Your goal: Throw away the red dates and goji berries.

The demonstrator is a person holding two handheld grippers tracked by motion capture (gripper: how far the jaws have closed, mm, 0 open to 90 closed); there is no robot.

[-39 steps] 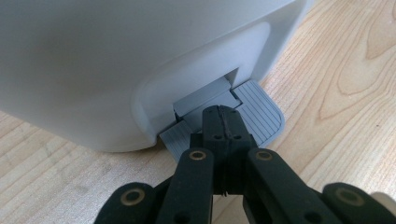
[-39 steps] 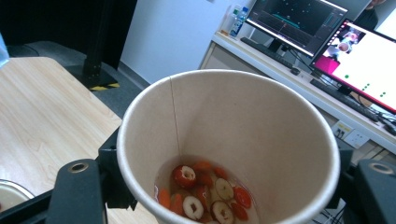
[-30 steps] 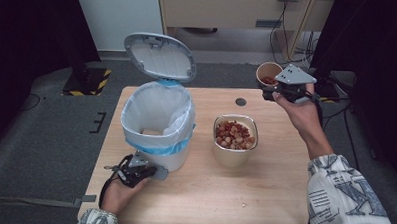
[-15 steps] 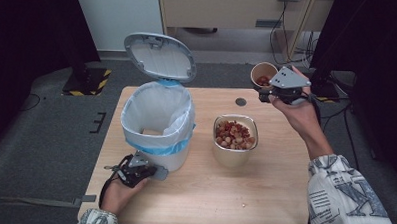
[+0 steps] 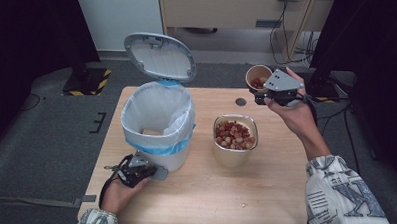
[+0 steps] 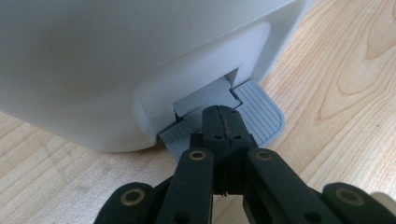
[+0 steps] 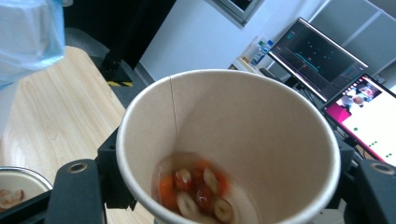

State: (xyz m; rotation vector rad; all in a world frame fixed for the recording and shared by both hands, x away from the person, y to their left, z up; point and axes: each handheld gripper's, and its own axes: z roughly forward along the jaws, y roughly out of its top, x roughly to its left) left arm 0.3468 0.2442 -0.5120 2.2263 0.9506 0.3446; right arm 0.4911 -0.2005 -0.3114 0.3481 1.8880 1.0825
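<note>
1. Paper cup (image 5: 258,76), tan and holding a few reddish and pale food pieces at its bottom, sits clamped between the jaws of the right gripper (image 5: 265,92), which is raised over the table's far right corner.
2. Seen along that gripper, the cup (image 7: 229,144) tilts toward the camera, and a monitor (image 7: 317,58) and a pink screen (image 7: 364,112) stand behind it.
3. Below and to the near left of the right gripper stands a metal bowl (image 5: 235,138) of the same mixed pieces.
4. Left gripper (image 5: 152,171) has its jaws shut together with nothing between them, tips pressed on the grey foot pedal (image 6: 254,116) at the base of the white pedal bin (image 5: 158,125).
5. Just above that gripper the bin's lid (image 5: 160,56) stands open; a blue-edged liner shows inside.
6. Both stand on a light wooden table (image 5: 198,202) with a small dark round hole (image 5: 241,101) near the far edge.
7. Around it lies grey carpet; a wooden cabinet (image 5: 230,10) and trailing cables are beyond.
</note>
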